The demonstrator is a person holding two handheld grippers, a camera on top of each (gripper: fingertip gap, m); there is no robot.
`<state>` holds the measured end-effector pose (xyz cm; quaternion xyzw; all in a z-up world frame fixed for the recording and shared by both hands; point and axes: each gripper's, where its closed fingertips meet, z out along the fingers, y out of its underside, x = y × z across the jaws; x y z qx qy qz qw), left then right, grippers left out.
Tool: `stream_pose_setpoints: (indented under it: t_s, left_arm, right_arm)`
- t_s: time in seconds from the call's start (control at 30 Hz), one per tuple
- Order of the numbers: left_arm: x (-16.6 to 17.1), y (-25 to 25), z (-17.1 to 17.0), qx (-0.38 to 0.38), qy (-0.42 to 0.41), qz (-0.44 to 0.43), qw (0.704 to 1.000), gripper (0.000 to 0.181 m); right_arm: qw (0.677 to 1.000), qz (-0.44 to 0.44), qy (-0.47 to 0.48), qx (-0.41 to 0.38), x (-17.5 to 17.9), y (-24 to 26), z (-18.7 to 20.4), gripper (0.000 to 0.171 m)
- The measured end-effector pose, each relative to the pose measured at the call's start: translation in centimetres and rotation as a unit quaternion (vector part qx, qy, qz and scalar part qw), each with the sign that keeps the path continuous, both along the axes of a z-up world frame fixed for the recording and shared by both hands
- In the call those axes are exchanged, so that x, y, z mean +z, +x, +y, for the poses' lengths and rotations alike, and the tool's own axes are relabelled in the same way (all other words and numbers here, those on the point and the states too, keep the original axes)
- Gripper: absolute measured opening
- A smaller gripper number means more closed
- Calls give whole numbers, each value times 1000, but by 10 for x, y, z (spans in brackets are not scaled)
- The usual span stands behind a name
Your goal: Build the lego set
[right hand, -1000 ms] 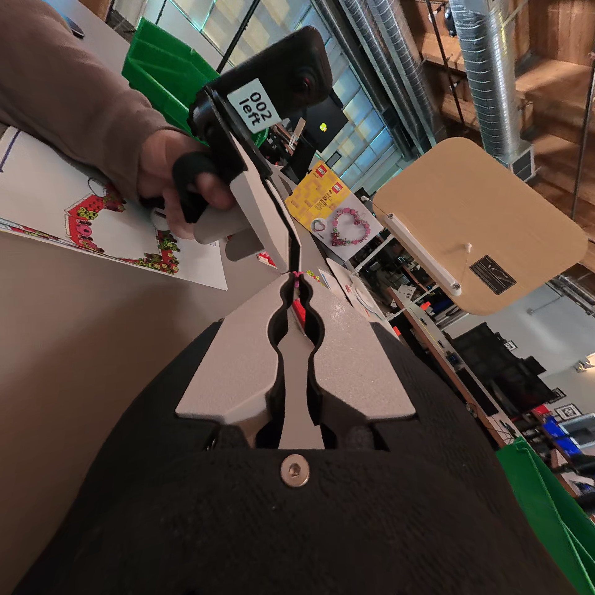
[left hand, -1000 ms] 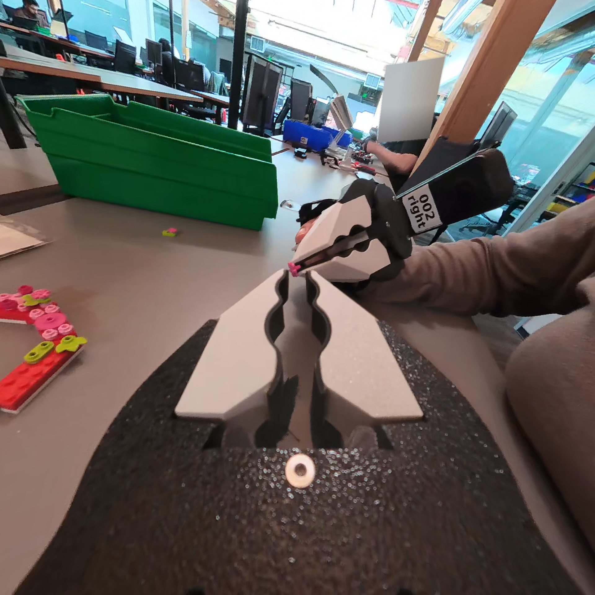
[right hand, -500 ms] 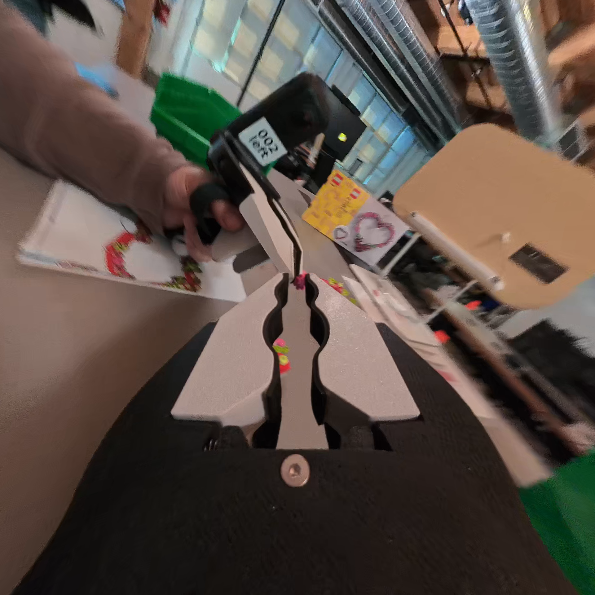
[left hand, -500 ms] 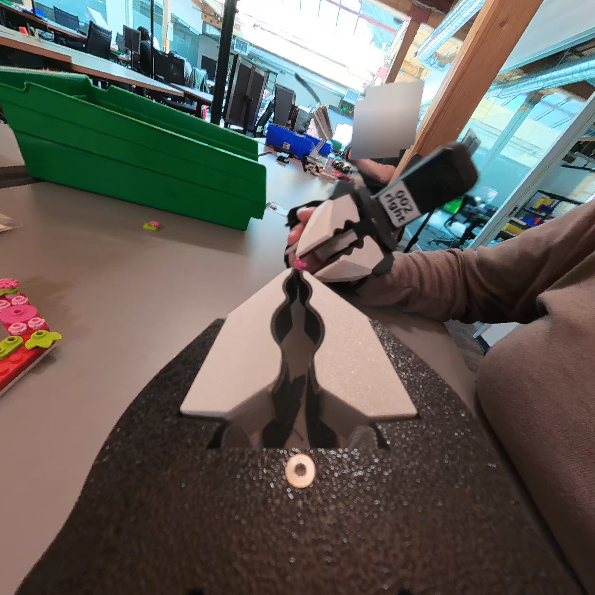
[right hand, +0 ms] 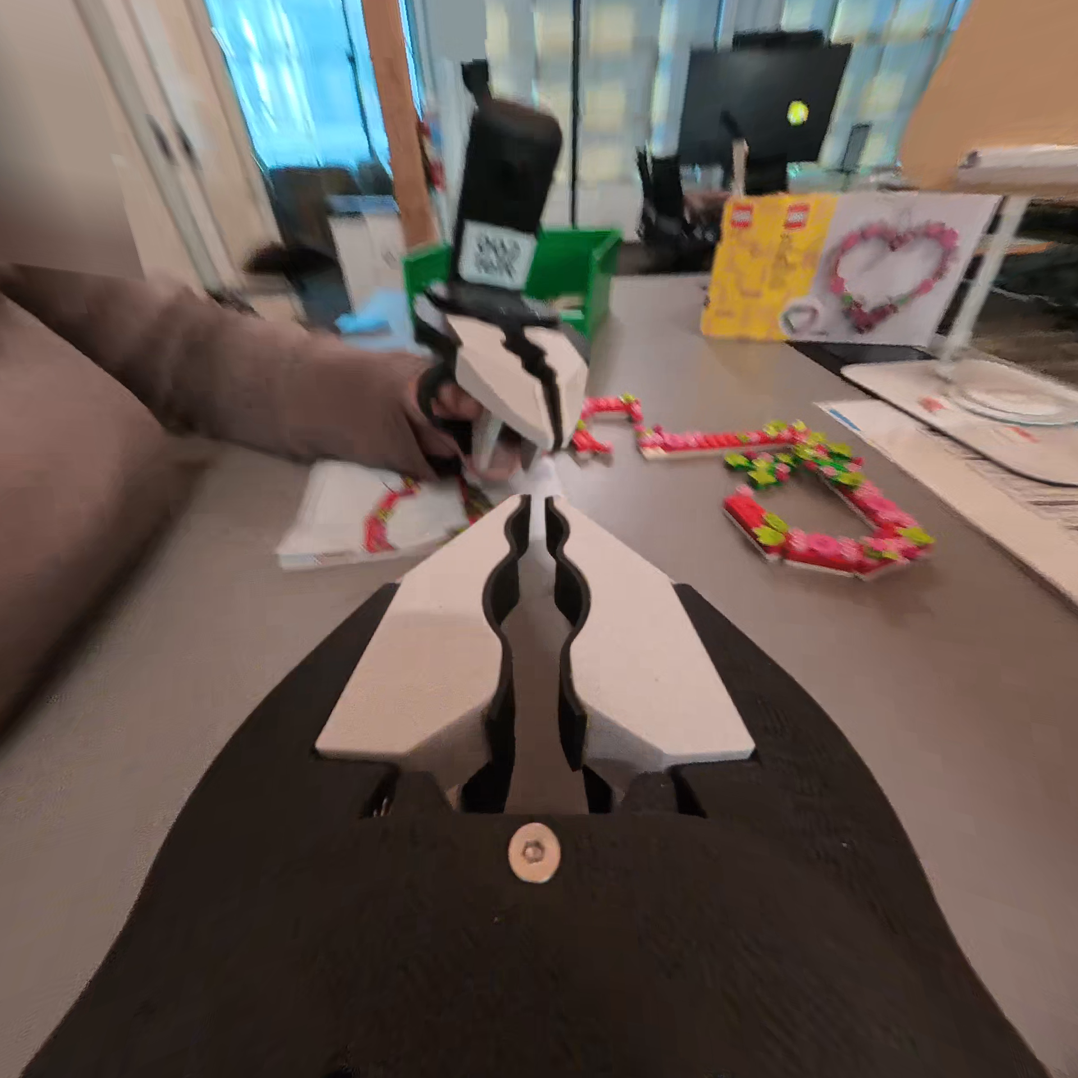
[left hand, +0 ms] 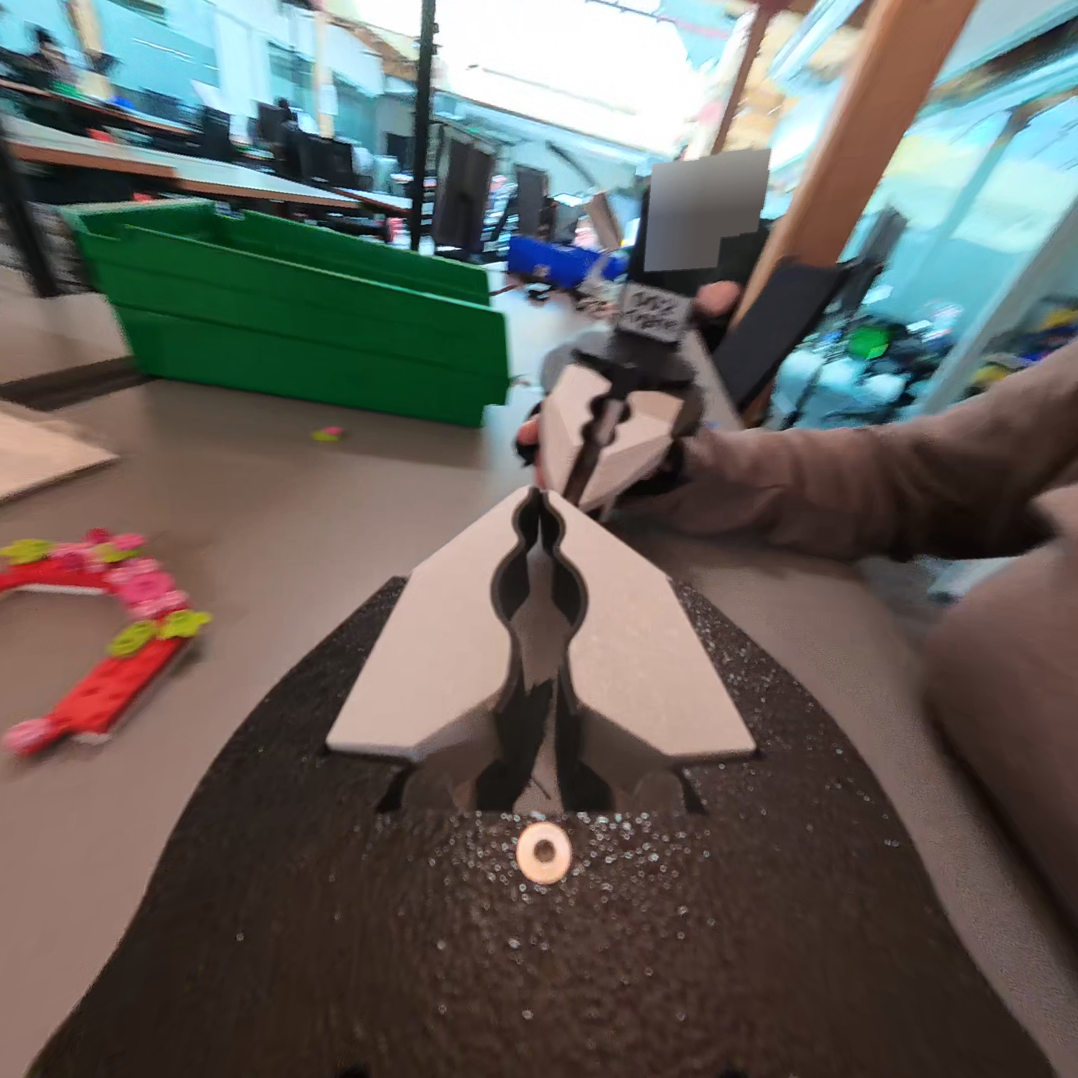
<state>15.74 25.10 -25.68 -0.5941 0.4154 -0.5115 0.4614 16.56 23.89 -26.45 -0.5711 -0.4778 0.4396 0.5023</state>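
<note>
Red lego strips [right hand: 694,438], topped with pink flowers and lime-green leaves, lie flat on the grey table. Just beside them sits a bent, open red frame [right hand: 828,528] with the same blooms, one corner thick with green. A curved red piece [left hand: 111,618] lies flat, pink flowers along it.

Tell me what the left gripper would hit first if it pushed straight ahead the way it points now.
Most likely the right gripper. The left gripper, shut, has its tips almost against it, just ahead and slightly right. Blur hides the exact gap, so it might slip past on the left, toward the green bin.
</note>
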Motion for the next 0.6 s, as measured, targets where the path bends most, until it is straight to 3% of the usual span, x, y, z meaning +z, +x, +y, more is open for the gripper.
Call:
stream_pose_setpoints:
  t_s: [0.13,0.2,0.3,0.43,0.6]
  left_arm:
    - [-8,-14,29,115,49,42,991,0]
    - [-14,-22,40,152,55,68,984,0]
    - [-18,-22,39,152,65,86,982,0]
    - [-20,-21,36,164,124,112,972,0]
    - [-24,-15,30,162,183,135,960,0]
  right_arm:
    - [991,-102,57,-60,-24,6,15,2]
    - [987,-141,56,-53,-36,7,14,3]
    - [980,-199,20,10,-56,7,-4,6]
    - [964,-204,-33,165,-59,3,-61,9]
    - [942,-251,-22,221,-74,-5,-92,12]
